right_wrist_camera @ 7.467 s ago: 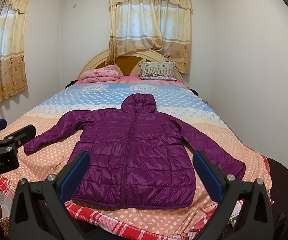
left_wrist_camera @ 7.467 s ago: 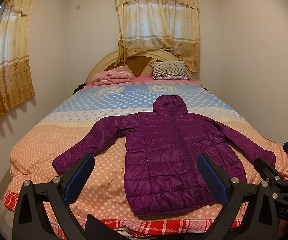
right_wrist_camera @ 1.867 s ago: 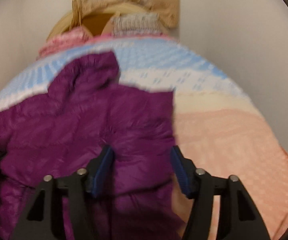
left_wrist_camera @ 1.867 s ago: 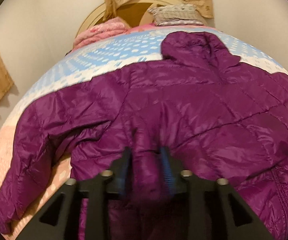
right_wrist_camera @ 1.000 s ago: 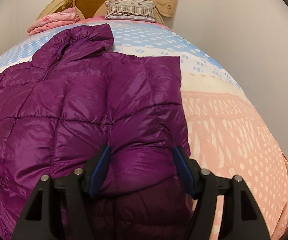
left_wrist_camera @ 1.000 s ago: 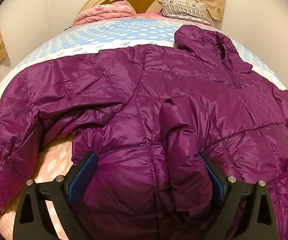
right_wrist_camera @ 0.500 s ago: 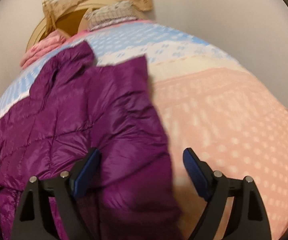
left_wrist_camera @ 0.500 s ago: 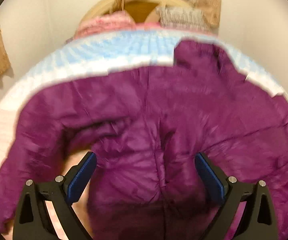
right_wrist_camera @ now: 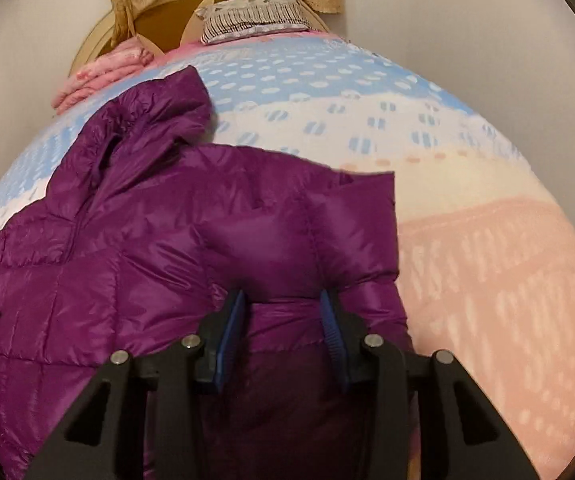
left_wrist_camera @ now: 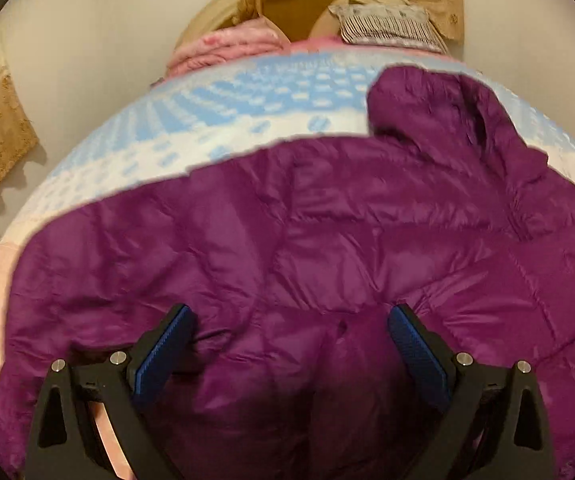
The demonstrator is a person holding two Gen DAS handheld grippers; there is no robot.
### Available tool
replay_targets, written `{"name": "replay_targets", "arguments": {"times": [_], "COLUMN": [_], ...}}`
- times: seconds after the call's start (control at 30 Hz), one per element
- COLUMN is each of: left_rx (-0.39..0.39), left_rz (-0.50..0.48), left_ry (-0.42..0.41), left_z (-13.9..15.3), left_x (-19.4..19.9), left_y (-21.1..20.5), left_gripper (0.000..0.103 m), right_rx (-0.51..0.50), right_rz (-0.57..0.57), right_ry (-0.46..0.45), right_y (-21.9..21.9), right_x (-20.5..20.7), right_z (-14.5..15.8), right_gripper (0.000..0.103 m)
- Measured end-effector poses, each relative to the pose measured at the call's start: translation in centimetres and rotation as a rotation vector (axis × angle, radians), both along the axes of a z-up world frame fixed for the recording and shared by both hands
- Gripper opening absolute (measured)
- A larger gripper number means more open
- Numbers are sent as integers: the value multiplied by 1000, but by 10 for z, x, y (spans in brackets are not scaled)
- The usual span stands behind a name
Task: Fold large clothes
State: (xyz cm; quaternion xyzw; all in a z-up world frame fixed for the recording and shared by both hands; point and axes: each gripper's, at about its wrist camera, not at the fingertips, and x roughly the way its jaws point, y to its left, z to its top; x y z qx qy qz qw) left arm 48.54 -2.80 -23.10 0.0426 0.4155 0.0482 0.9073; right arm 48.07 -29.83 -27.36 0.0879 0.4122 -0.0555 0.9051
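Right wrist view: right tongs (right_wrist_camera: 282, 312), just narrowed, pinch the purple jacket (right_wrist_camera: 167, 248); left tongs (left_wrist_camera: 289, 320) gape wide, gripping nothing.

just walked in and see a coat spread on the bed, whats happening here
A person with a handheld gripper in each hand is folding a purple puffer jacket on the bed. Both sleeves are already folded in over the body. The right gripper has just been closing its jaws and now pinches a bunch of the folded sleeve. The left gripper has its jaws open over the jacket's other side, gripping nothing. The hood lies unfolded toward the pillows.
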Motion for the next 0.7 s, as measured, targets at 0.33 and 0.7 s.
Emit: {"name": "replay_targets", "arguments": {"times": [0.33, 0.7], "left_rx": [-60, 109], "left_rz": [2, 358], "left_ry": [-114, -73], "left_z": [59, 41], "left_x": [-31, -186], "left_y": [42, 262], "left_gripper": [99, 99], "right_rx": [-33, -75], "right_rz": [-6, 255], "right_ry": [-114, -133], "right_y": [12, 101], "right_x": [-56, -158], "right_z": [49, 45], "right_gripper": [92, 99]}}
